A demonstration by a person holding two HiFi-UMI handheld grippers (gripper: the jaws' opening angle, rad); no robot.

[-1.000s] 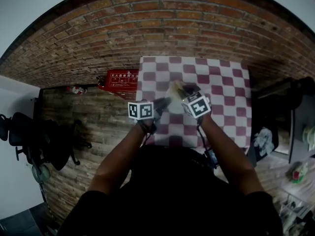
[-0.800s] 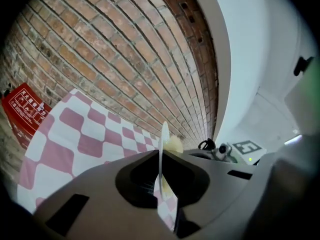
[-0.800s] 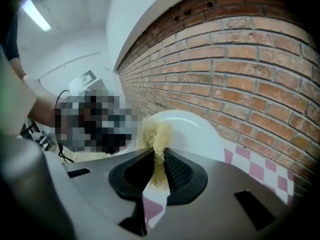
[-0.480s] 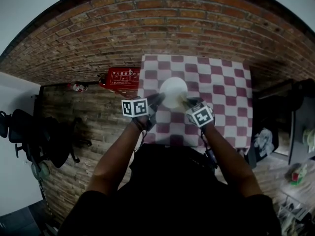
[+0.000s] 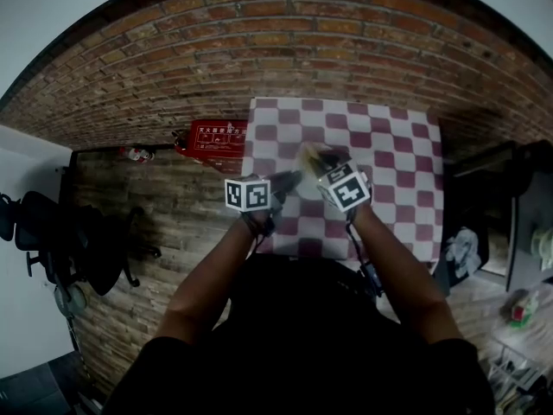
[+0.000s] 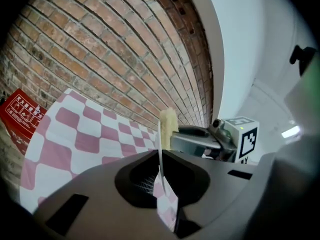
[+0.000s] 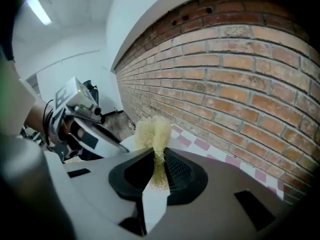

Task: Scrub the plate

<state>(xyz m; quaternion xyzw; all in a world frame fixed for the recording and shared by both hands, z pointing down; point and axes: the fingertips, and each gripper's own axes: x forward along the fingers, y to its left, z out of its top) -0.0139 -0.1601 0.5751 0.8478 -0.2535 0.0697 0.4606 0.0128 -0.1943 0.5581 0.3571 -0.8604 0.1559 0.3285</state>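
The round white plate (image 6: 160,151) is held up above the table, not lying on it. The left gripper (image 5: 289,180) clamps its near rim. In the left gripper view the plate shows edge-on as a thin white line running up out of the dark fingers (image 6: 187,171), which are pressed together on the rim with no gap showing beside it.

A tuft of pale yellow fibrous scrubbing pad (image 7: 154,133) sits against the plate's far rim, on the side facing the right gripper (image 5: 318,161). In the head view this spot is blurred, so how much of the plate's face it covers cannot be told. The right gripper's fingers (image 7: 177,171) are closed on the lower end of the pad, and the loose fibres fan out above them.

Both bare forearms reach forward from the person's body and converge, so the two grippers meet tip to tip with their marker cubes side by side. The left one points nearly level and the right one slopes down more steeply.

Below them is the table covered in a pink-and-white checked cloth (image 5: 393,158), set against a red brick wall (image 6: 100,44). A red box with white print (image 5: 207,135) lies just beside the table's left edge.
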